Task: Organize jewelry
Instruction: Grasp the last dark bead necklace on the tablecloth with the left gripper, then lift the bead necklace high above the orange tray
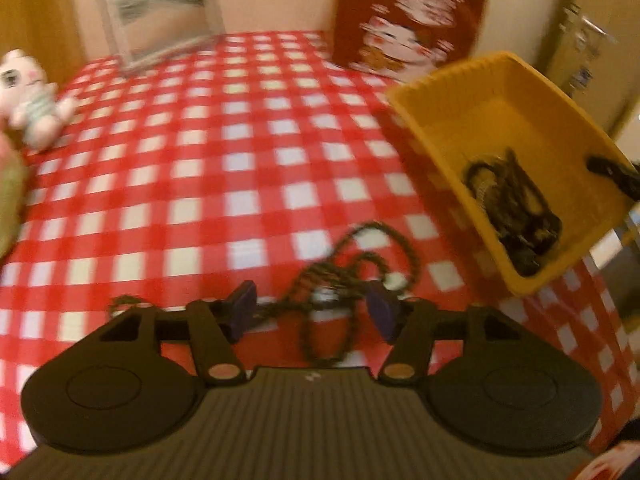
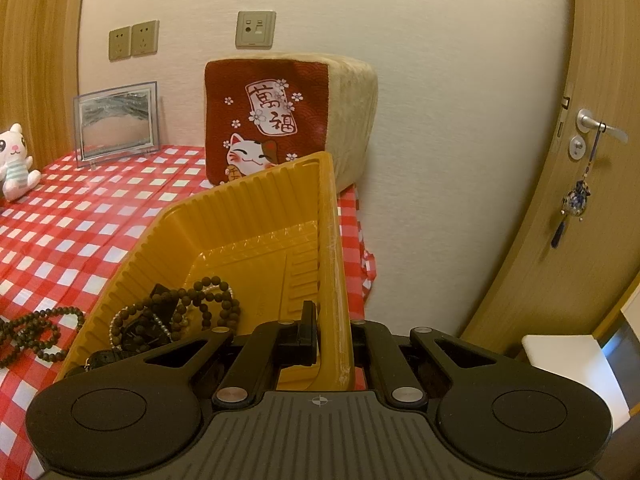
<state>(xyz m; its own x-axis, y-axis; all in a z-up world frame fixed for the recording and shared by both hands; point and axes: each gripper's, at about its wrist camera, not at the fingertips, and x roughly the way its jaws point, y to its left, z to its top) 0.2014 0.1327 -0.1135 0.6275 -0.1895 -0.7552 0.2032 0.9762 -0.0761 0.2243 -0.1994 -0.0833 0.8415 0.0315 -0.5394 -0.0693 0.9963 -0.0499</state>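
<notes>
Meanwhile we hold the tray (image 2: 256, 236) tilted at the table's right edge.

From the left: a plush cat (image 1: 30, 100) sits at ten o'clock on the checked cloth (image 1: 192, 168), a clear frame (image 1: 160, 16) at eleven, a cushion (image 1: 408, 20) at one. Our left gripper (image 1: 314, 312) is spread open, its fingers on either side of the bead string (image 1: 344, 280) lying on the cloth at six. At three o'clock our right gripper (image 2: 334, 340) is clenched on the tray's wall; beads (image 2: 200, 308) and a watch (image 2: 140, 332) are heaped in its low corner.
</notes>
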